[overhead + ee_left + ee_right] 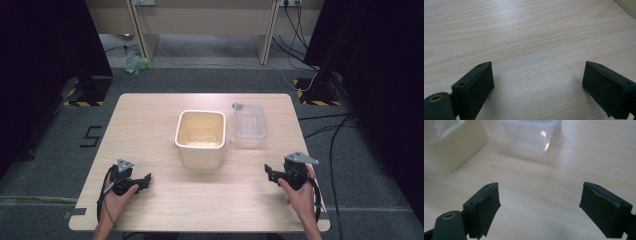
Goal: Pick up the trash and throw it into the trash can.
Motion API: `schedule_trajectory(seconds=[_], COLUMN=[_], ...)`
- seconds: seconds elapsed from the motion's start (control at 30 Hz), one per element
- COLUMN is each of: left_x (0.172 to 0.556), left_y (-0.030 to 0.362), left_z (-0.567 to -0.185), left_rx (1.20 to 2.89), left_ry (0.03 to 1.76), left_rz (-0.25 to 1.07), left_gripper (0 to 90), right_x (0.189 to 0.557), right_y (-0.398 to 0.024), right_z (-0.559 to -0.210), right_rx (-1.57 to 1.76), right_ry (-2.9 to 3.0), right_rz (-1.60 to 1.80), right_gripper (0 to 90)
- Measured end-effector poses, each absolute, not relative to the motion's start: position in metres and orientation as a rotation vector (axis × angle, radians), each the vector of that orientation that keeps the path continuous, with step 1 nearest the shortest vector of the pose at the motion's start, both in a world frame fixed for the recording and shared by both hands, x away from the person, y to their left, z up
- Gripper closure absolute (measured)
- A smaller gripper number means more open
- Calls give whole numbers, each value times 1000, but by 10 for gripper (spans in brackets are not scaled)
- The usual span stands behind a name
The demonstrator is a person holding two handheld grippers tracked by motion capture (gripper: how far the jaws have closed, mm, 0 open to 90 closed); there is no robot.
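**A:** ok so what's seen from the high view?

**B:** A light wooden tabletop (150, 120) is seen from above. A cream square plastic tub (201, 138), open at the top, is placed near the middle. A clear rectangular plastic container (249, 120) is set just beside it on the right, a bit further back. The left claw (143, 181) is held low at the near left edge by the left hand (117, 197), the right claw (270, 173) at the near right edge by the right hand (300, 192). Both are kept well apart from the tub.

**A:** and the left gripper view?

**B:** The left claw (537, 82) is spread wide, nothing held between the jaws. Bare wood grain of the tabletop (524, 37) is seen under it, and a sliver of the cream tub (629, 6) is caught in the top right corner.

**A:** right gripper view?

**B:** Same deal, the right claw (540, 205) is spread wide with nothing pinched. The cream tub (454, 147) is seen blurred at upper left and the clear container (531, 132) at top centre, both ahead of the jaws and not touched.
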State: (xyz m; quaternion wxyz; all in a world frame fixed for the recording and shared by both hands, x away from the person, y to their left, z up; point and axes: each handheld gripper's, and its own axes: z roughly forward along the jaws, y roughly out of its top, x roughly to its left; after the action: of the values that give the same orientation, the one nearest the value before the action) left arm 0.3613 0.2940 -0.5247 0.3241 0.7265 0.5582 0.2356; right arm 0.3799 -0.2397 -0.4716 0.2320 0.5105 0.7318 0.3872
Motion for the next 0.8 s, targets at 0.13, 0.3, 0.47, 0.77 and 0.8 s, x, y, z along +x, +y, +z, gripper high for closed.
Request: schedule_trajectory(seconds=[0.13,0.3,0.47,0.77,0.8], left_x=[361,361,361,361,361], left_y=[294,294,294,294,294], left_z=[-525,-525,-525,-525,-525], left_rx=[1906,1906,1906,1906,1906], left_ry=[1464,1464,1464,1464,1464], left_rz=[618,618,618,617,617], left_gripper=[92,92,92,92,92], right_x=[407,446,479,516,517], right_y=[-234,-221,-211,-201,-202], right_z=[-452,-439,-441,-455,-457], right_rx=[1411,1429,1481,1527,1541], right_ry=[1979,1975,1968,1974,1969], right_rz=[1107,1060,1006,910,924], right_gripper=[166,184,208,225,226])
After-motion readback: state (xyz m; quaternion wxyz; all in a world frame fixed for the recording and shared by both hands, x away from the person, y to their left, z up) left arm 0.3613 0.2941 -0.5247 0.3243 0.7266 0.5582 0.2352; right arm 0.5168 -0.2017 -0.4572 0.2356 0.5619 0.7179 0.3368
